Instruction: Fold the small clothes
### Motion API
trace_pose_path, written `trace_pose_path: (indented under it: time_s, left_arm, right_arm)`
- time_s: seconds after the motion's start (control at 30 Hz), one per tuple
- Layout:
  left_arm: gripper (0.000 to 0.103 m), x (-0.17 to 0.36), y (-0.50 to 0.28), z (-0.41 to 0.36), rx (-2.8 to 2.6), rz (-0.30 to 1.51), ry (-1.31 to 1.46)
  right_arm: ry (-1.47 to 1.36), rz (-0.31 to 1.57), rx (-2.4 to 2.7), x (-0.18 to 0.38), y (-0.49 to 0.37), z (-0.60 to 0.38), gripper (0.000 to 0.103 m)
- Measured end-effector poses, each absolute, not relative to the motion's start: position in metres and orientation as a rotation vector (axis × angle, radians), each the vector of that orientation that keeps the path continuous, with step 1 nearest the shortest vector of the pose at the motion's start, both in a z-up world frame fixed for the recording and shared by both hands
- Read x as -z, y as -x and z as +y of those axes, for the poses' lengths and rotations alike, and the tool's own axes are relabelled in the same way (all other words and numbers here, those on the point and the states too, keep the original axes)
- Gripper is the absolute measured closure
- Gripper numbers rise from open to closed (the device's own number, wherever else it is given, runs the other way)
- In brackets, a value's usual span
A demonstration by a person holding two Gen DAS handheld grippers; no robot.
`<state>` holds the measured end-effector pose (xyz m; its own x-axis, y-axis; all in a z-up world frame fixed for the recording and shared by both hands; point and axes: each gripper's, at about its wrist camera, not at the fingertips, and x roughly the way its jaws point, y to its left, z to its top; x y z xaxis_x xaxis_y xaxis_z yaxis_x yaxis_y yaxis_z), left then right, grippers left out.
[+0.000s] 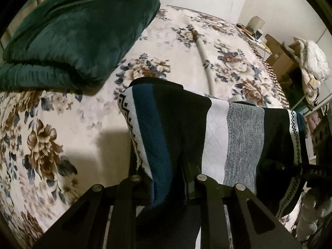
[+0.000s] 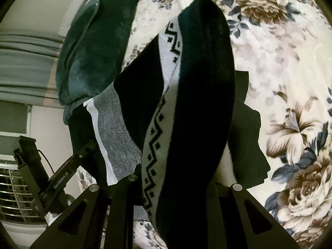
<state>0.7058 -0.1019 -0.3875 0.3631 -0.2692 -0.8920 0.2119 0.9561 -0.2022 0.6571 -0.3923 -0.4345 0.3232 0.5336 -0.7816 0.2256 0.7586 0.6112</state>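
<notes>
Both tongs are clamped on the striped knit garment (image 1: 234, 137): the left tongs (image 1: 166, 178) and right tongs (image 2: 176, 178) each pinch an end, stretching it between them above the floral bed (image 1: 62, 124), likely to lay it flat for folding.

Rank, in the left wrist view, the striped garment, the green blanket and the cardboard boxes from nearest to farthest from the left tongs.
1. Striped garment: clamped in the left tongs, draped right.
2. Green blanket: folded on the floral bedspread, upper left.
3. Cardboard boxes: beyond the bed's far edge, upper right.
</notes>
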Motion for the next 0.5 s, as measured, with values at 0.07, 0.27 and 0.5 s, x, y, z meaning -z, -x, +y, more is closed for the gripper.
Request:
trace_pose_path:
  time_s: [0.07,0.27,0.5]
  left_arm:
    - [0.083,0.389,-0.708,-0.105,0.297,1.159,0.036]
    - [0.076,0.391,-0.717,-0.111,0.257,1.175,-0.007]
    - [0.025,0.383,-0.720,-0.103,0.167,1.149,-0.013]
  right_arm:
    - [-0.695,1.263,-0.214,0.440,-0.662,-0.390,0.082]
    - [-0.592,1.295,-0.146,0.436,-0.675,-0.382,0.070]
    - [-0.335,1.298,0.030,0.417,-0.677,-0.367,0.037]
